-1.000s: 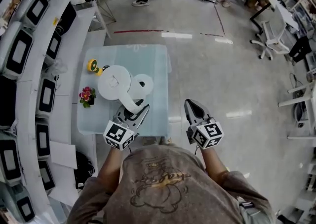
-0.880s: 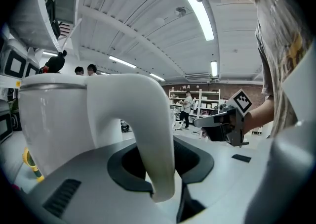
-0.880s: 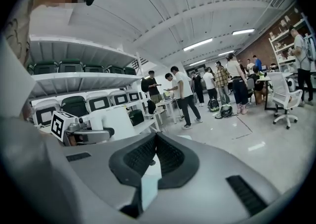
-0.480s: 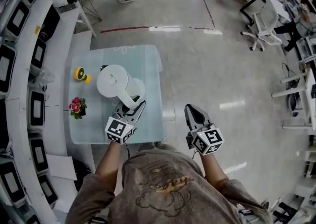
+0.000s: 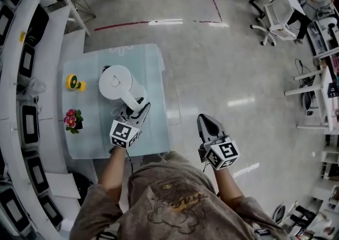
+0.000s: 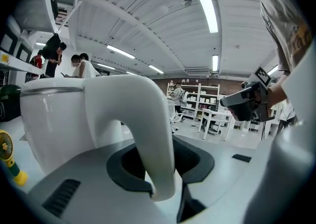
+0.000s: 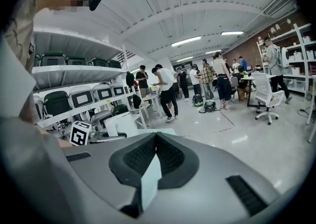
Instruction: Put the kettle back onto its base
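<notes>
the left tongs point(image 5: 135, 110) pinch the handle point(image 6: 148, 134) of the white kettle point(image 5: 115, 81), which sits about mid-bench point(image 5: 148, 143). the right tongs point(image 5: 207, 123) are pressed together beyond the bench's right edge, over the floor point(image 5: 238, 74).

We cannot make out the base under the kettle point(image 5: 115, 81). At 8 o'clock, the left gripper view's edge cuts off the yellow object point(image 6: 7, 150).

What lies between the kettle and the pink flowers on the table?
Nothing. The head view shows only bare pale blue table between the kettle and the pot of pink flowers.
</notes>
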